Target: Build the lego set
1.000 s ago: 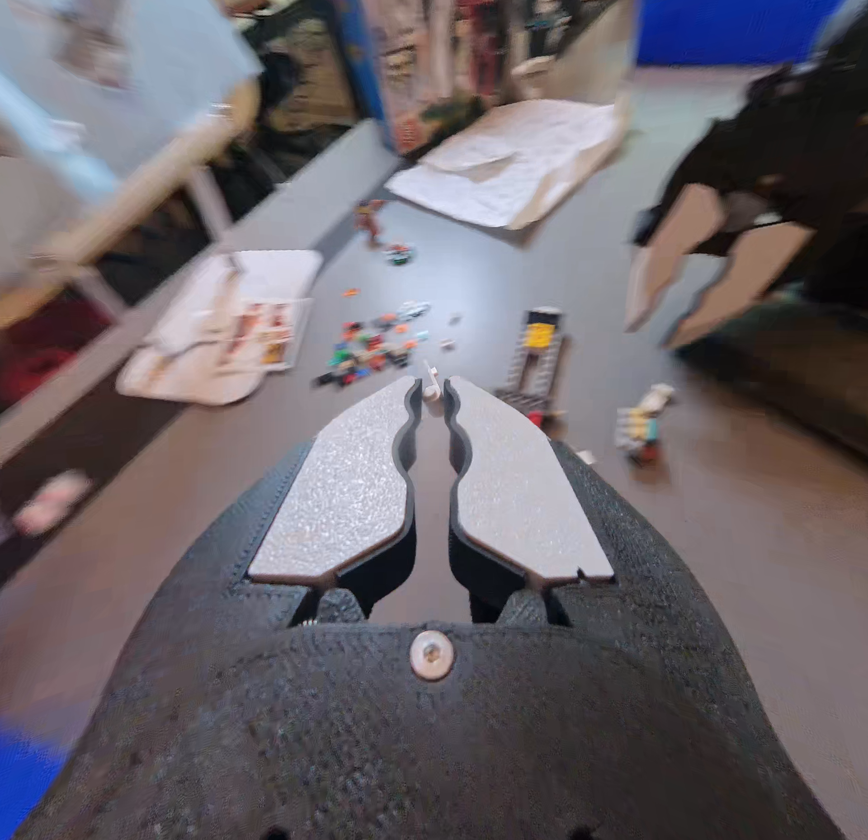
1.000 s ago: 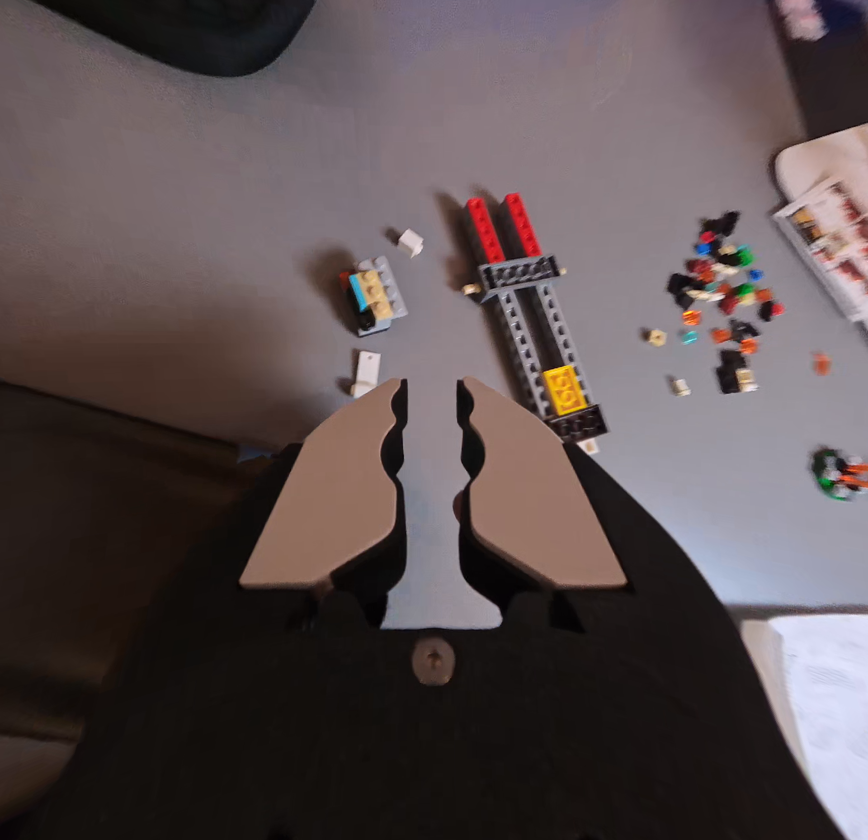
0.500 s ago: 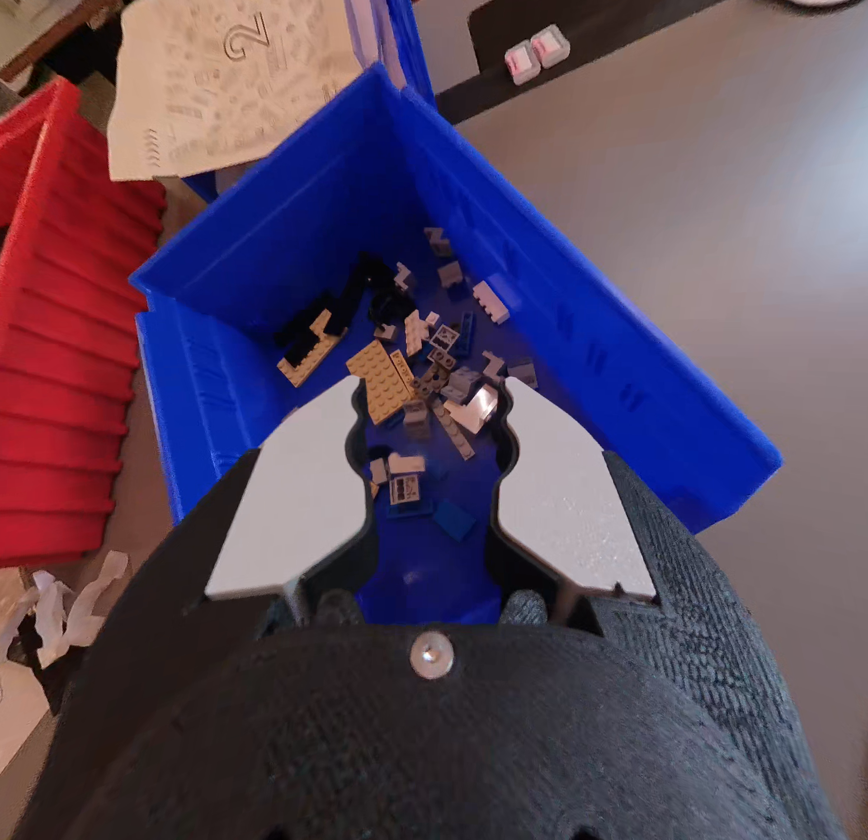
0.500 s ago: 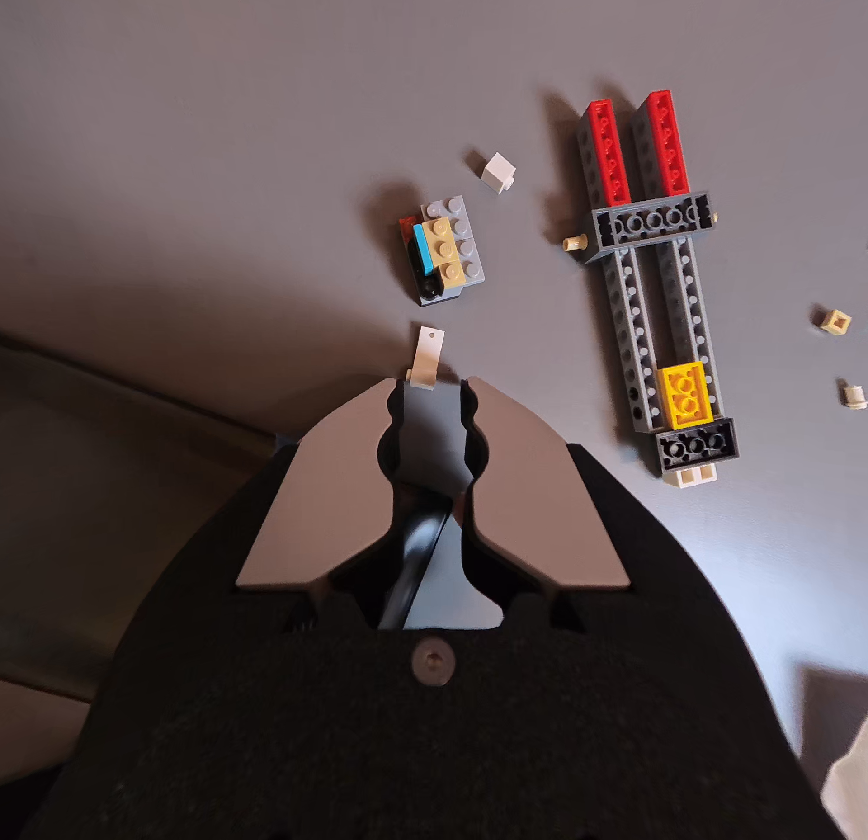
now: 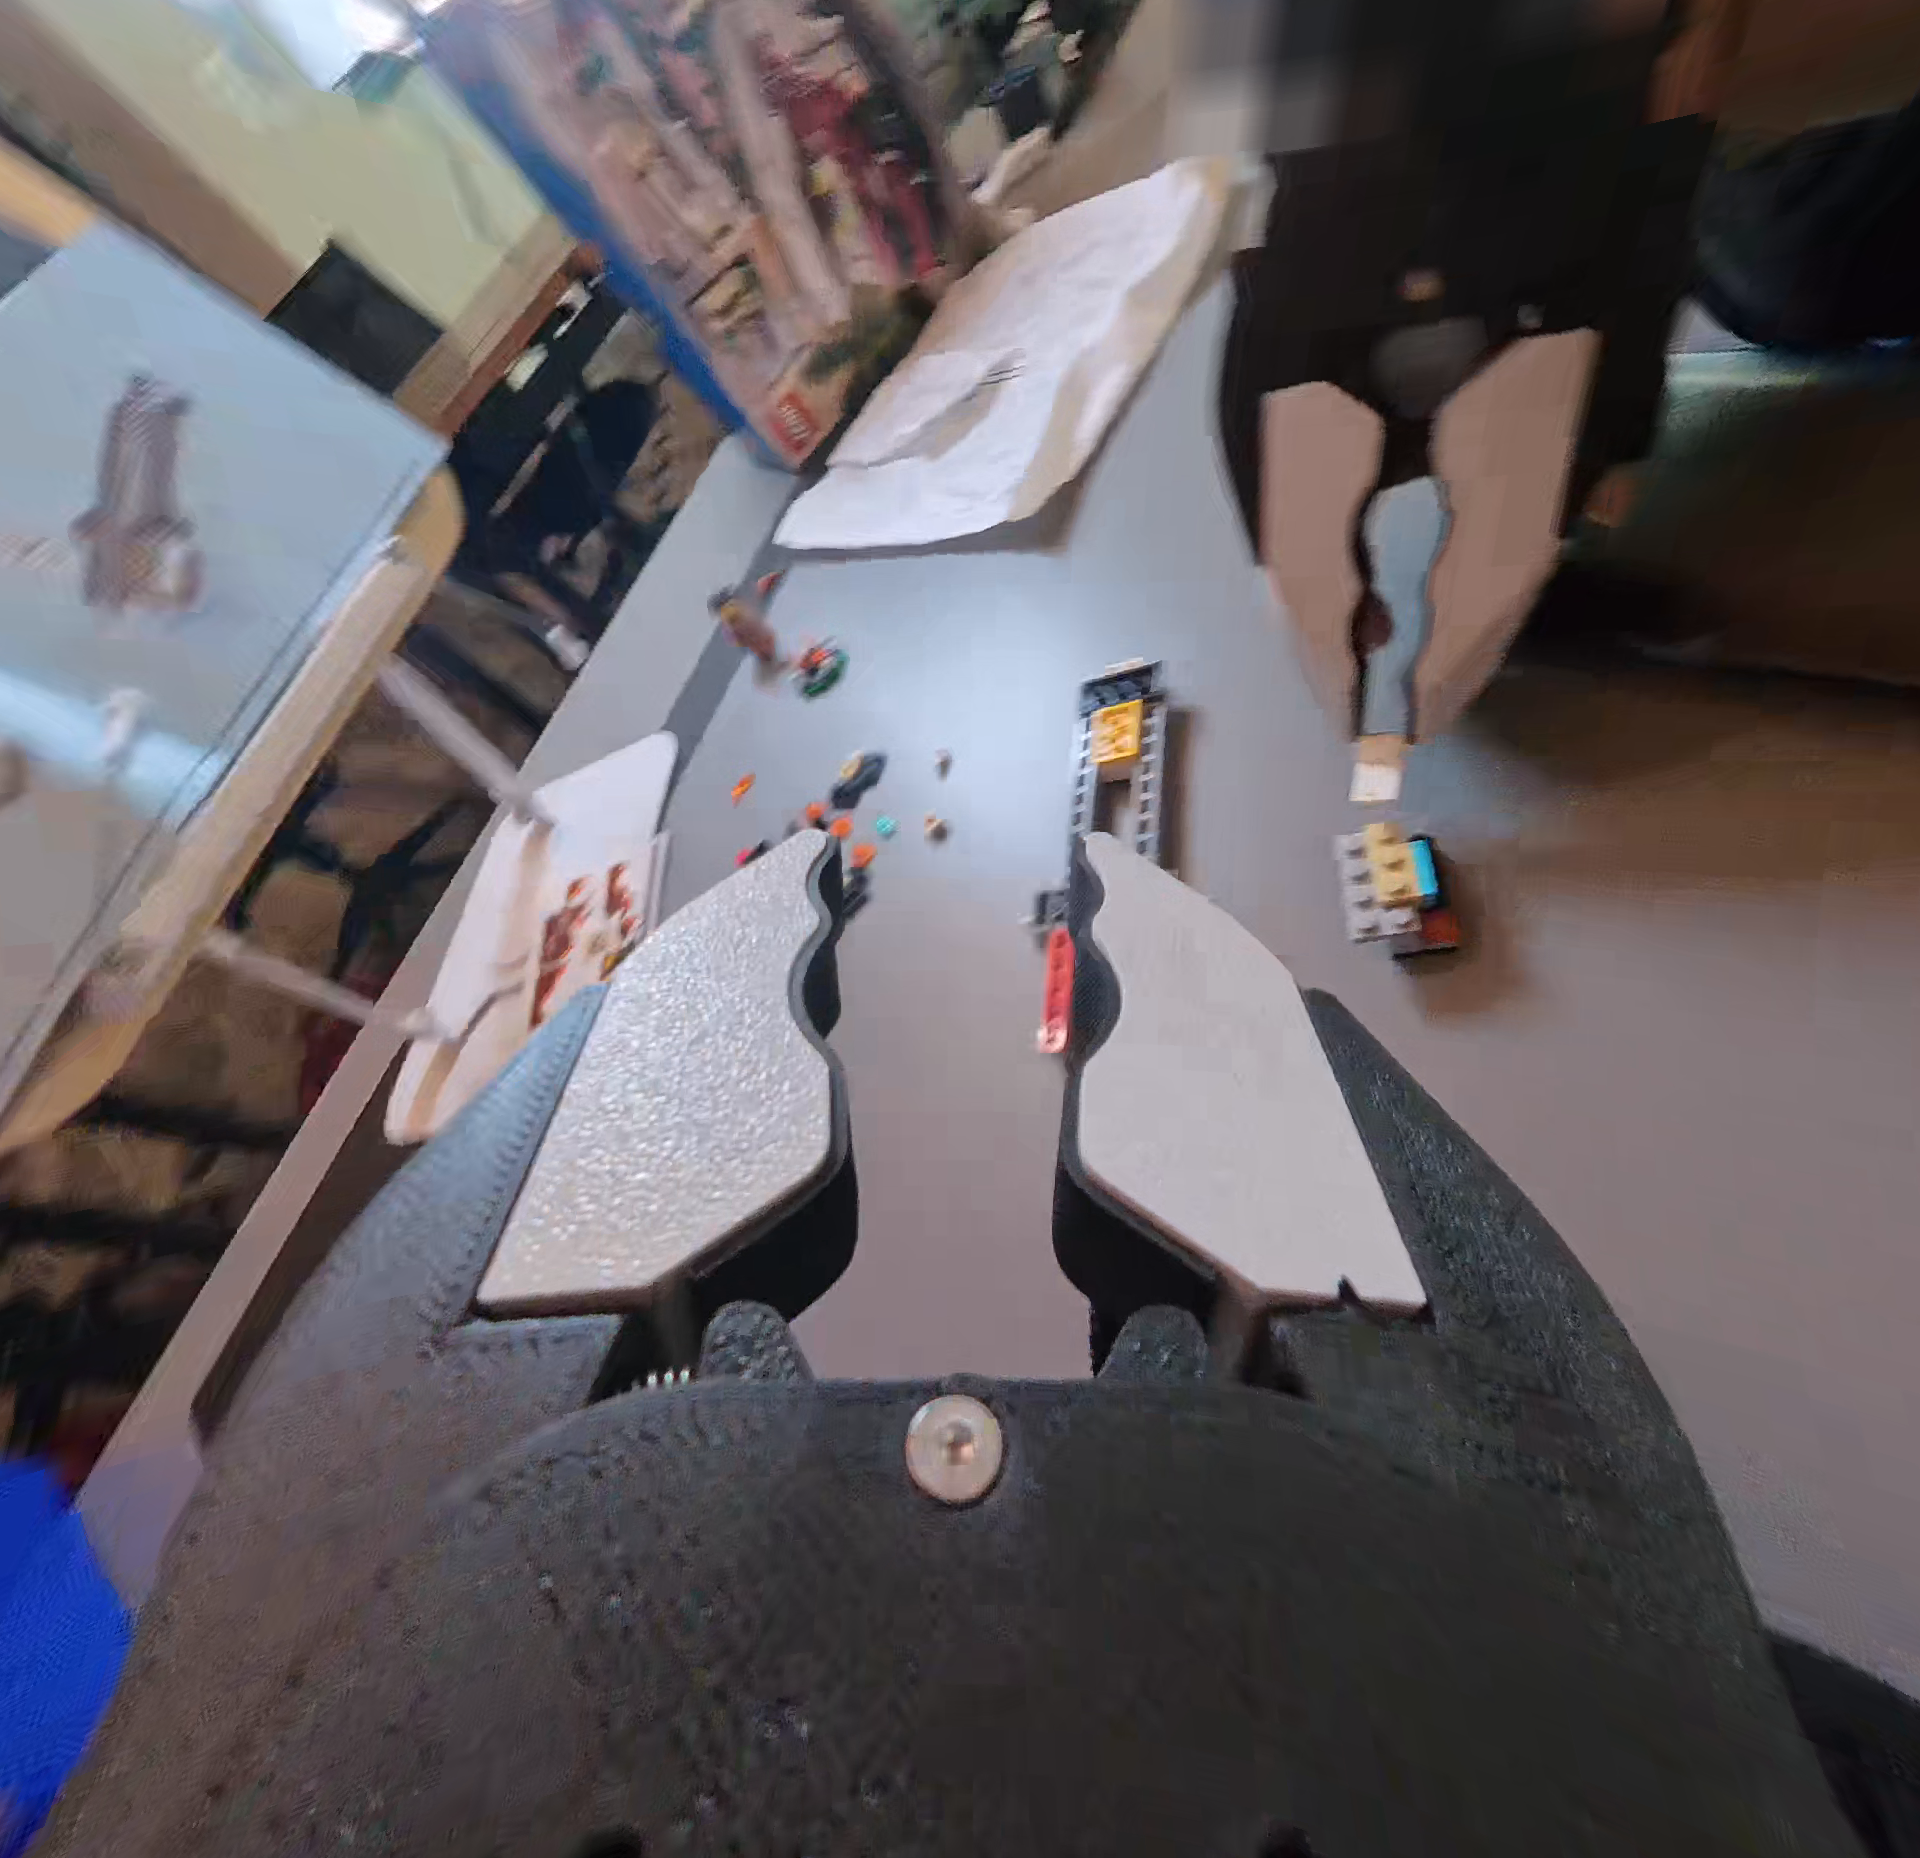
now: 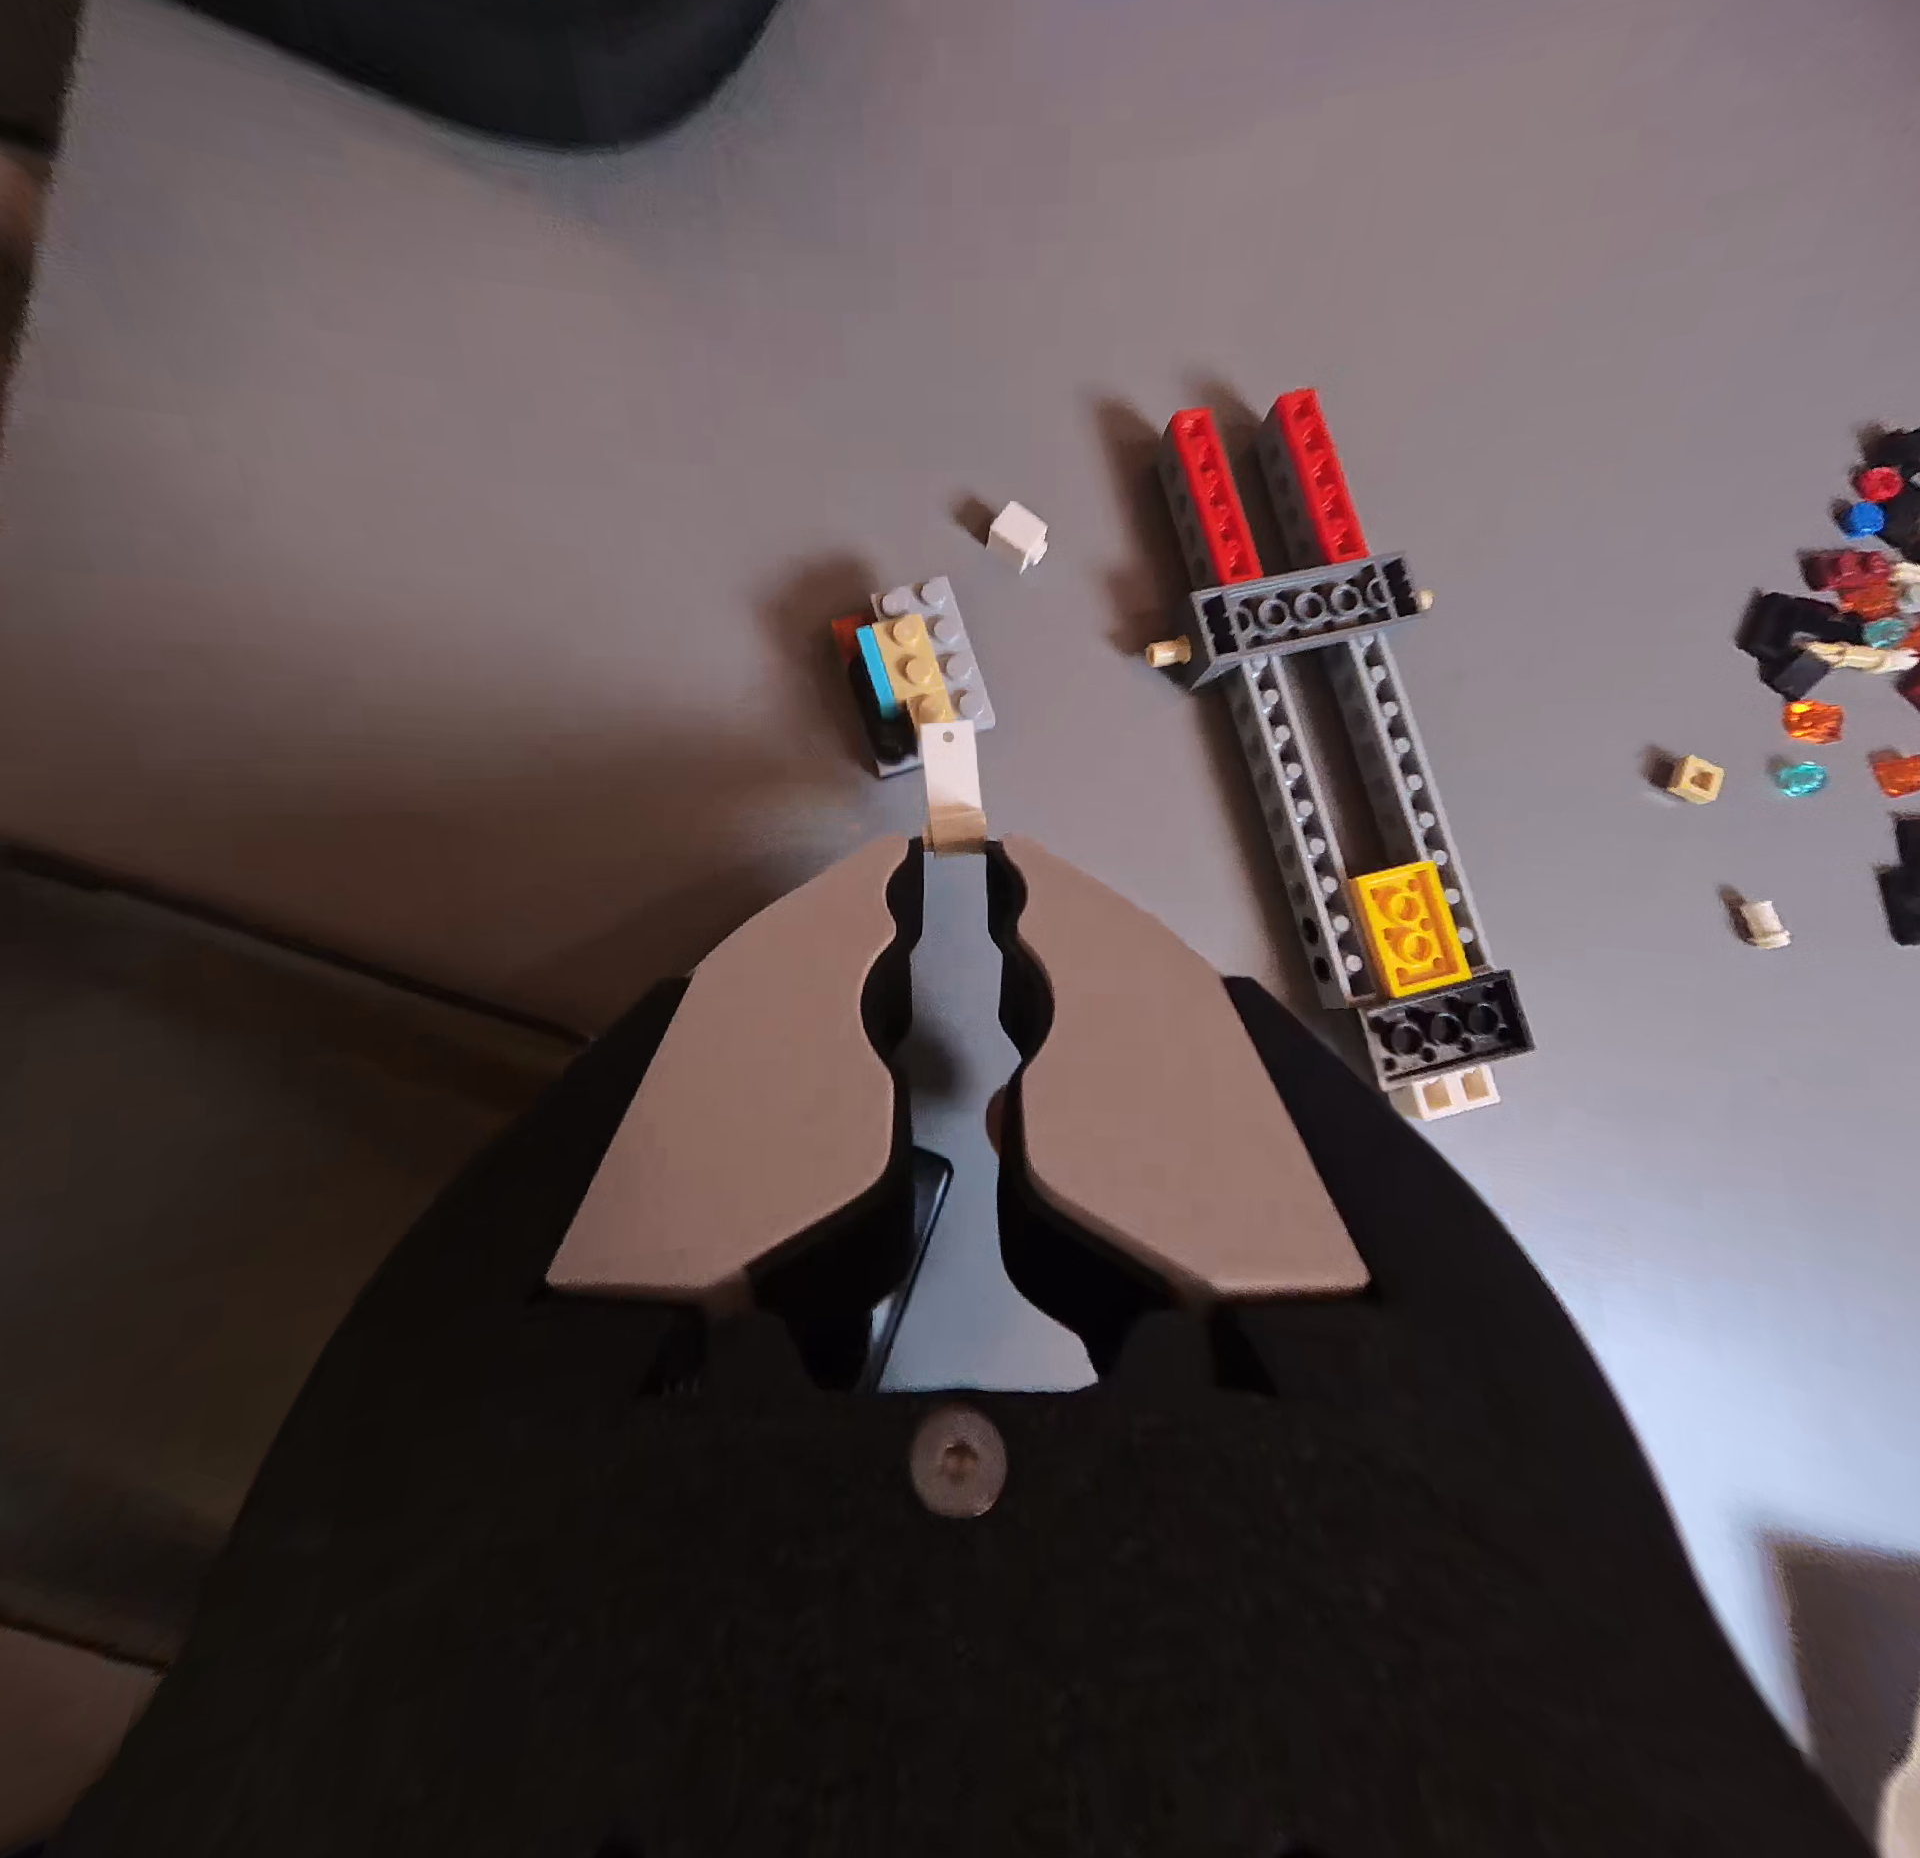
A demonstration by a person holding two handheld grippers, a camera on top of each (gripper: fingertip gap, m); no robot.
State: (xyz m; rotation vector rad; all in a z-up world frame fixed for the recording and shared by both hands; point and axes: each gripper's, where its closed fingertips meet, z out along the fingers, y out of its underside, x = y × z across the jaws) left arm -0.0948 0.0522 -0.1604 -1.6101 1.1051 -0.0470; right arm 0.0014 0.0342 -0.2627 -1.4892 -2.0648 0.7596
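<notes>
Lego frame (image 6: 1340,769) lay on grey table (image 6: 520,406). R gripper (image 6: 958,844) pinched white piece (image 6: 953,782) above small sub-build (image 6: 914,665); L gripper (image 5: 956,863) gaped, empty.

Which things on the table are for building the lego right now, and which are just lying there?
In use:
- right hand-held gripper
- white flat piece pinched at its tips
- small grey-and-tan build
- long grey-and-red frame

Lying about:
- white cube
- loose coloured bits
- paper bag
- left hand-held gripper, empty
</notes>
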